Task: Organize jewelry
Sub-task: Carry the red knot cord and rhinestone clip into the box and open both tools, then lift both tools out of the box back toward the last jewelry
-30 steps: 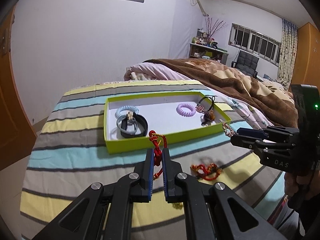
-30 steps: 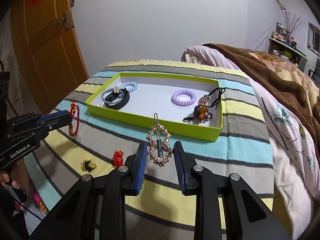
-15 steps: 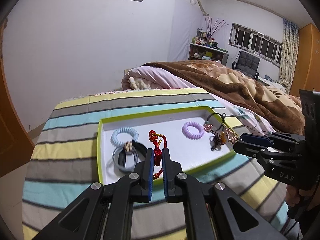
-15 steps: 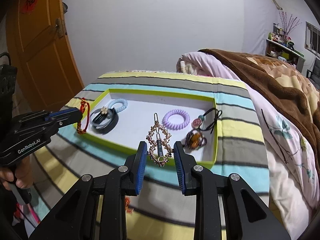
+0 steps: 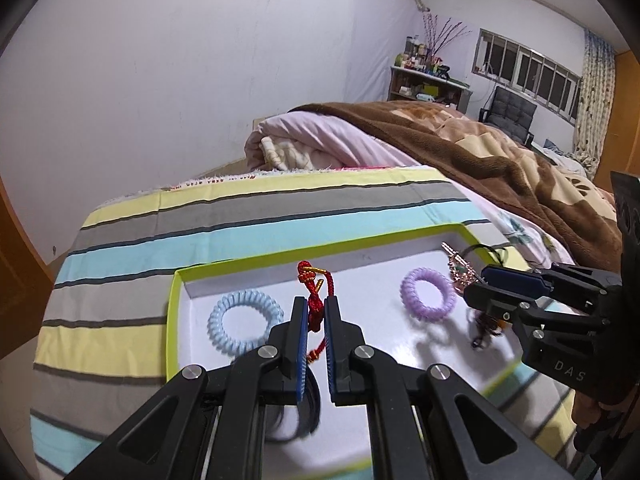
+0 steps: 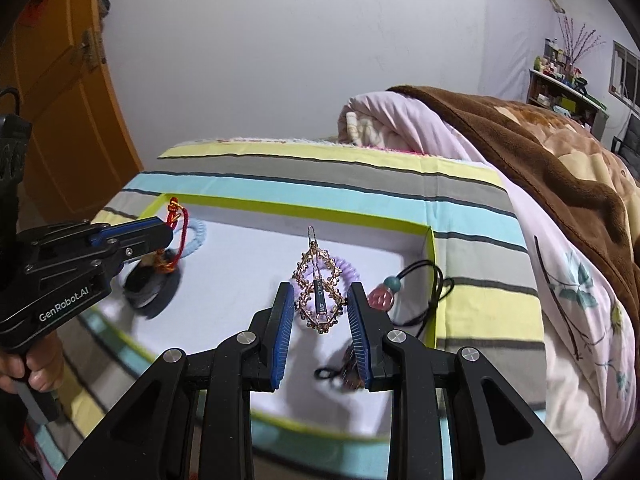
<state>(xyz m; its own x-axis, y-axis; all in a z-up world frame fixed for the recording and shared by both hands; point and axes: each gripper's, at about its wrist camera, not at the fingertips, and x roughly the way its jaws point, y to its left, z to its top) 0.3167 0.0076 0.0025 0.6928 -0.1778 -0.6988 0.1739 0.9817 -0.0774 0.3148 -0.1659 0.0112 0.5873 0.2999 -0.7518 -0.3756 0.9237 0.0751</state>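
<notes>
Grippers: 2, left gripper [image 5: 316, 320], right gripper [image 6: 320, 316] | tray [image 5: 248, 268]: 1 | coil hair ties: 2, blue coil hair tie [image 5: 244, 320], purple coil hair tie [image 5: 428, 296] | red cord bracelet [image 5: 314, 292]: 1 | gold hair clip [image 6: 318, 292]: 1 | beaded black cord [image 6: 424, 284]: 1 | black-grey band [image 6: 148, 284]: 1

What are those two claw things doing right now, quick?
Left gripper: closed on a red knotted cord bracelet, over the green tray.
Right gripper: closed on a gold filigree hair clip, over the same tray.
</notes>
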